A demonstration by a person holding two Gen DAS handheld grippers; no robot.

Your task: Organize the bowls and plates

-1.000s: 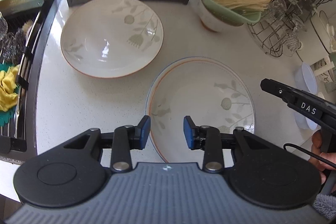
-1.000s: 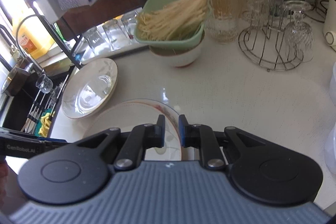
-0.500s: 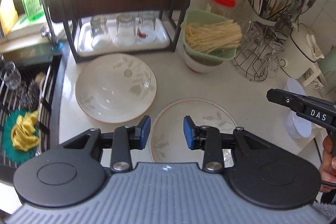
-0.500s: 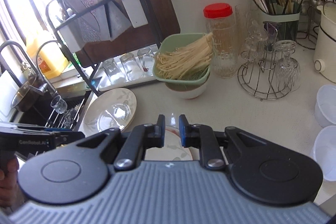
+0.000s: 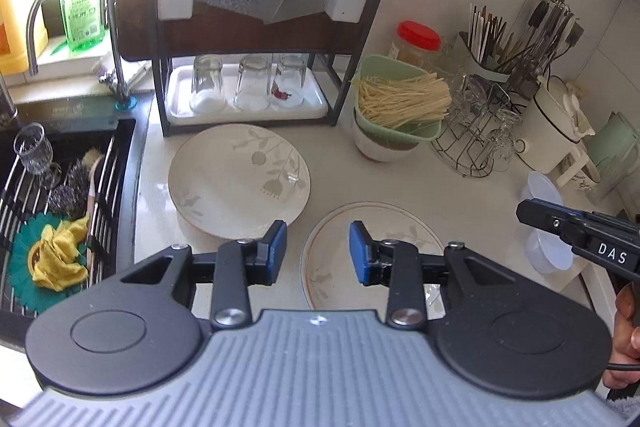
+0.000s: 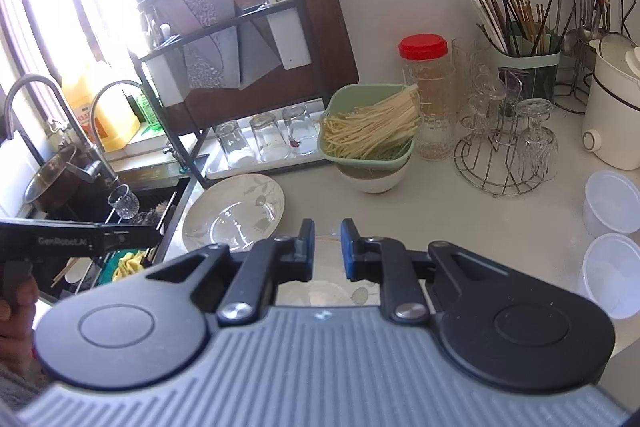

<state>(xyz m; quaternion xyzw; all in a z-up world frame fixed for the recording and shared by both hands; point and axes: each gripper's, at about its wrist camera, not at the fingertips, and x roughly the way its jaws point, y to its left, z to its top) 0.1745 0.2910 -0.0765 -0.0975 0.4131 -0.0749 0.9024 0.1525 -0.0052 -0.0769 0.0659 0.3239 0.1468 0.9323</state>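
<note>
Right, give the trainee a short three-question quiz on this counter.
1. How many plates lie on the counter?
2. True or false: the left gripper grips a plate.
3. What fills the green basket: A noodles, B spoons, C cloths?

Key:
1. Two: the far plate by the rack and the near plate.
2. False; nothing is between its pads.
3. A, noodles.
</note>
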